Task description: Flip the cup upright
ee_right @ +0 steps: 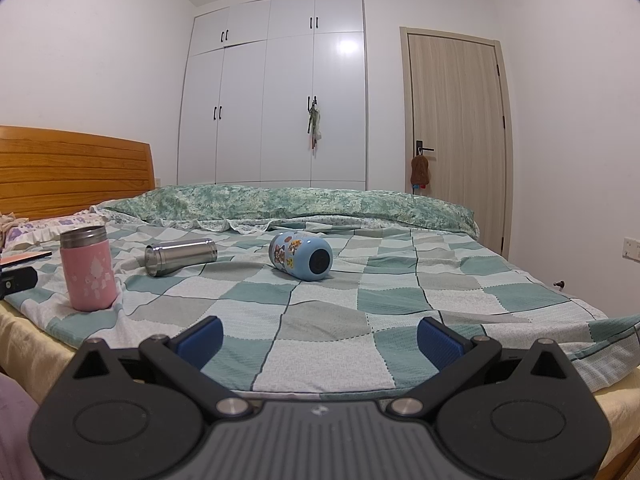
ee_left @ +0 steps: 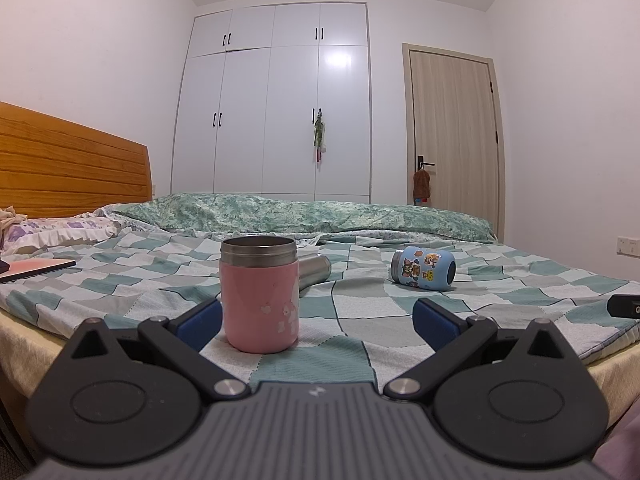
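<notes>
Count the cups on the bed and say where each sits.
3: pink cup upright at left, steel cup lying behind it, blue cartoon cup lying mid-bed.

Everything is placed from the upright cup [ee_right: 89, 269], which stands on the bedspread [ee_right: 320, 312] near the bed's front edge. Just behind it and to its right a metal cup [ee_right: 181, 257] lies on its side. Farther right of the upright cup lies the sticker cup [ee_right: 301, 256], also on its side. Behind the upright cup a rolled quilt [ee_right: 288, 204] spans the bed. To its left sits a flat item, perhaps a book [ee_right: 26, 258], with the headboard [ee_right: 76, 172] beyond.
</notes>
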The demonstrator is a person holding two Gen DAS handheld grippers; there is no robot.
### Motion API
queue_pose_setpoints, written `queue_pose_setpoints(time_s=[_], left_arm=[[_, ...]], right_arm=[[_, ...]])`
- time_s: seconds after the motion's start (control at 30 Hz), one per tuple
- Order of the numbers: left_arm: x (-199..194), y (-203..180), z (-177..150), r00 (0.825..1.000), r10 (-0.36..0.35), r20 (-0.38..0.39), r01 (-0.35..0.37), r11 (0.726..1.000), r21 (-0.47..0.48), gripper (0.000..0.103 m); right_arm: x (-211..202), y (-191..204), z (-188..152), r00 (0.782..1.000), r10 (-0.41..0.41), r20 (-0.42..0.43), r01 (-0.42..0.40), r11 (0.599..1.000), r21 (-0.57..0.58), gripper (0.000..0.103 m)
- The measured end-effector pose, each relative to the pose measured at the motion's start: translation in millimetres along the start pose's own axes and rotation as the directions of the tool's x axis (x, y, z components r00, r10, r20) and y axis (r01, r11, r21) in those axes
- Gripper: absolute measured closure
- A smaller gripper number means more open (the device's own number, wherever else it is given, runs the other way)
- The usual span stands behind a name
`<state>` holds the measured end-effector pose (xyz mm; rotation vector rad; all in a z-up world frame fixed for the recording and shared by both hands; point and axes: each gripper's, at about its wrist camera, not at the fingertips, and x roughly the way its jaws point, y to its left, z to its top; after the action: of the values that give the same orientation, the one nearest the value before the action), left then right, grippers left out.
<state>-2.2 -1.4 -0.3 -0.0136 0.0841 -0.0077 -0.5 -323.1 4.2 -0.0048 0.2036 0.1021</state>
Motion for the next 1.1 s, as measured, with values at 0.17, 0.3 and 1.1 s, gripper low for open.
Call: queue_pose_setpoints(time_s=[0.17,0.3,1.1], left_arm=[[0,0,0,1.000,0.000,0.000,0.000,1.000,0.000,0.000],[0,0,0,1.000,0.000,0.000,0.000,1.000,0.001,0.000],[77,-30,34,0.975,-0.207,-0.085,0.213,0.975,0.070,0.000]], right_arm=[[0,0,0,1.000,0.000,0.000,0.000,1.000,-0.001,0.000],[0,0,0,1.000,0.000,0.000,0.000,1.000,0.000,0.000],[72,4,49,0.992,0.097,-0.081,-0.101,0.994,-0.051,0.000]])
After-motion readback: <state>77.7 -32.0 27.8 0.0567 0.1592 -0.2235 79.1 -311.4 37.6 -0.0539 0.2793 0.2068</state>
